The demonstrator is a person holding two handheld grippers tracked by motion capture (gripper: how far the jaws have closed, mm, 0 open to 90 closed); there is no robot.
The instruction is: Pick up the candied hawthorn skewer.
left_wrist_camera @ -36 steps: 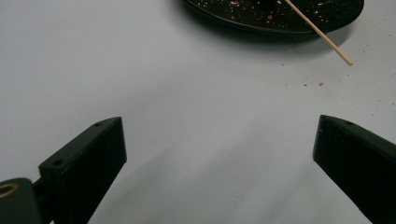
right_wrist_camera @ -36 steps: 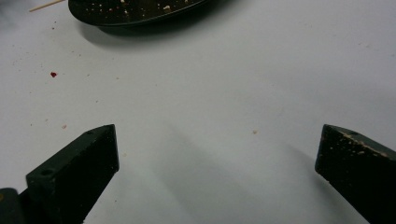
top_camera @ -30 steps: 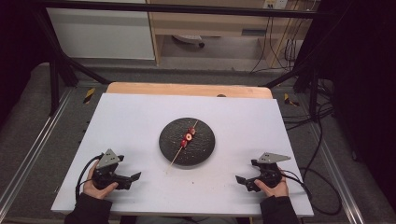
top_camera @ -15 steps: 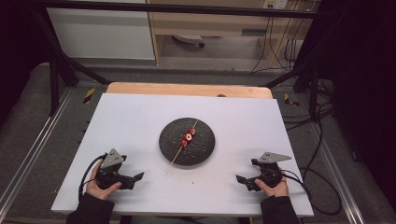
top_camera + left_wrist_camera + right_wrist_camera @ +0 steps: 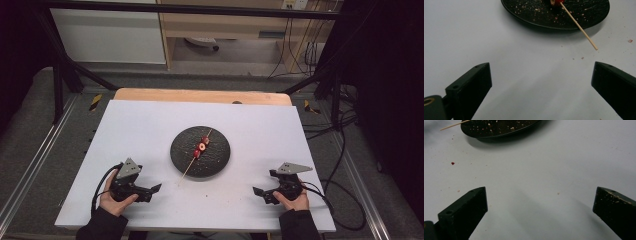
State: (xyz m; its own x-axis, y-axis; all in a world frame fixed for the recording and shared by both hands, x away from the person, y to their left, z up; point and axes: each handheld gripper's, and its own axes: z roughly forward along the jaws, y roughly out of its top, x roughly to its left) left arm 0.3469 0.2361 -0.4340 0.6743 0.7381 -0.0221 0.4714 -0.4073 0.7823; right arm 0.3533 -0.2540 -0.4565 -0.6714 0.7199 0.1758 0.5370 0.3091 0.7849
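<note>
No readable text, label or number anywhere.

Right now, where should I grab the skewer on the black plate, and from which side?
Probably the bare near end of the skewer. It sticks out past the plate rim, above the table, clear of the red pieces. The left gripper, jaws open, looks closest; come in low from the front, closing across the stick.

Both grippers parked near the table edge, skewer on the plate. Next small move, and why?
Probably bring the left gripper forward toward the bare end of the skewer. Its jaws stand wide open and empty, and that end juts over the rim of the black plate on the left gripper's side, free to grasp. The right gripper, also open, sits farther from the stick.
</note>
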